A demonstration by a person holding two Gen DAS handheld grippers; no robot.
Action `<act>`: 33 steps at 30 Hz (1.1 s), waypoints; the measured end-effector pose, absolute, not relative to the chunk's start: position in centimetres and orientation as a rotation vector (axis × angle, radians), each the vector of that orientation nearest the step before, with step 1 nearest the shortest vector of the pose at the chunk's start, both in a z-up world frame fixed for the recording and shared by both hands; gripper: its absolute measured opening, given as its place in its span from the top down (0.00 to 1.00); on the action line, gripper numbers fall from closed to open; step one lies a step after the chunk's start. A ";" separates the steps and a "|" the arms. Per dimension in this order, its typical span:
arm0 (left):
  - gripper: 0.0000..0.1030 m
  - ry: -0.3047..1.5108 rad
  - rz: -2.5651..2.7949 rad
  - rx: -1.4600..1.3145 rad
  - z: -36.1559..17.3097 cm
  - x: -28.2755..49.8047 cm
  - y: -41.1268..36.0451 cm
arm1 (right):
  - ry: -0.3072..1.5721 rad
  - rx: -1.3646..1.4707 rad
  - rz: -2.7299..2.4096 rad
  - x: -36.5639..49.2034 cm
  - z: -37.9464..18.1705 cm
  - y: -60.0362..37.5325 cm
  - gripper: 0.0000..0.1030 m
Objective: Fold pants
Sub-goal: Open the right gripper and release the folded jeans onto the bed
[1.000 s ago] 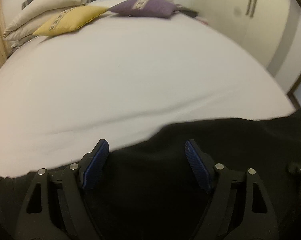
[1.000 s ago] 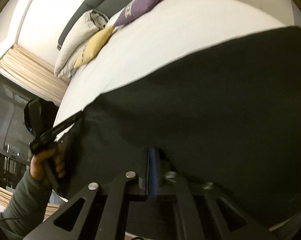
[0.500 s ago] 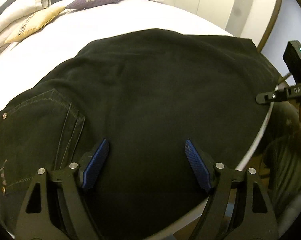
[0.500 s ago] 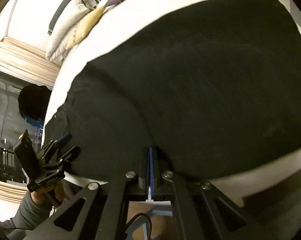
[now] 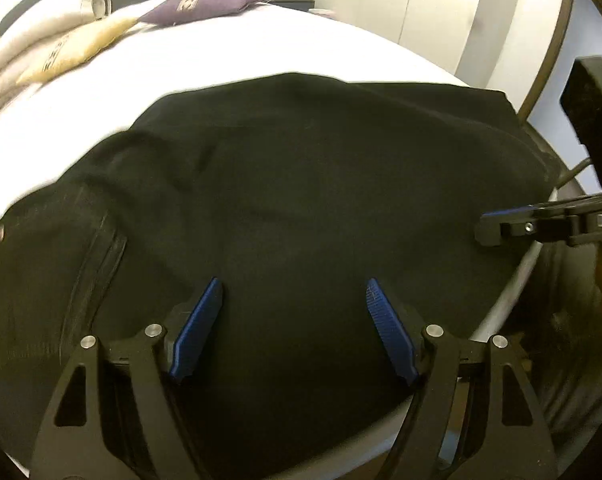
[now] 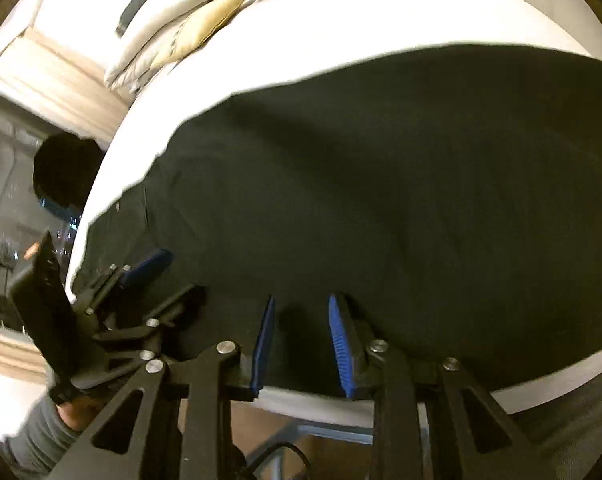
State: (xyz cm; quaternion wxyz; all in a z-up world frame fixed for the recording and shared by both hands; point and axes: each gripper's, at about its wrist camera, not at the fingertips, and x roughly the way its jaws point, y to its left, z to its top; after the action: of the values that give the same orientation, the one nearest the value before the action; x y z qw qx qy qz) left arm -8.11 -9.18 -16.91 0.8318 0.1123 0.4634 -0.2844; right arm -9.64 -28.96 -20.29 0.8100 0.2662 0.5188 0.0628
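Observation:
Black pants (image 5: pixel 309 184) lie spread over the near part of a white bed (image 5: pixel 229 56), with pocket seams (image 5: pixel 101 256) at the left. My left gripper (image 5: pixel 295 300) hovers over the fabric near the bed's front edge. Its jaws stand wide and are closing slightly, with nothing pressed between the blue pads (image 5: pixel 197 328). My right gripper (image 6: pixel 301 300) is at the pants' (image 6: pixel 381 184) near edge. Its jaws are opening, and the pads (image 6: pixel 341 340) stand apart above the cloth without gripping it. Each gripper shows in the other's view: the right gripper (image 5: pixel 501 228) and the left gripper (image 6: pixel 141 276).
A yellow pillow (image 5: pixel 73 52), a purple pillow (image 5: pixel 209 0) and white pillows (image 5: pixel 29 36) lie at the head of the bed. Wardrobe doors (image 5: pixel 421 8) stand behind. The bed's front edge (image 6: pixel 561 376) is just below the grippers. A grey sleeve (image 6: pixel 33 440) is at lower left.
The left view swung from bare sheet onto the pants. The right gripper, shut on the pants' edge before, has parted its jaws and let the cloth go. The pants now lie flatter.

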 end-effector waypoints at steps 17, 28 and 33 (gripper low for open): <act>0.31 0.996 -0.266 0.034 -14.2 -1.5 13.1 | 1.057 0.633 0.131 -10.4 -19.5 -31.9 0.72; 0.35 0.992 -0.630 0.009 -10.7 6.2 1.9 | 1.033 0.642 0.135 -10.4 -18.8 -31.8 0.69; 0.40 1.117 -0.650 -0.156 -15.4 9.2 4.5 | 0.991 0.759 0.163 -11.4 -19.4 -34.2 0.69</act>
State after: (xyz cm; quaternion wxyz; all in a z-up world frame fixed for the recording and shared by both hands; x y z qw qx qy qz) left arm 9.21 4.46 -15.42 0.7955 -0.0727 0.5201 -0.3024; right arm -11.42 -34.22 -19.36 0.8084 0.3551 0.4633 0.0764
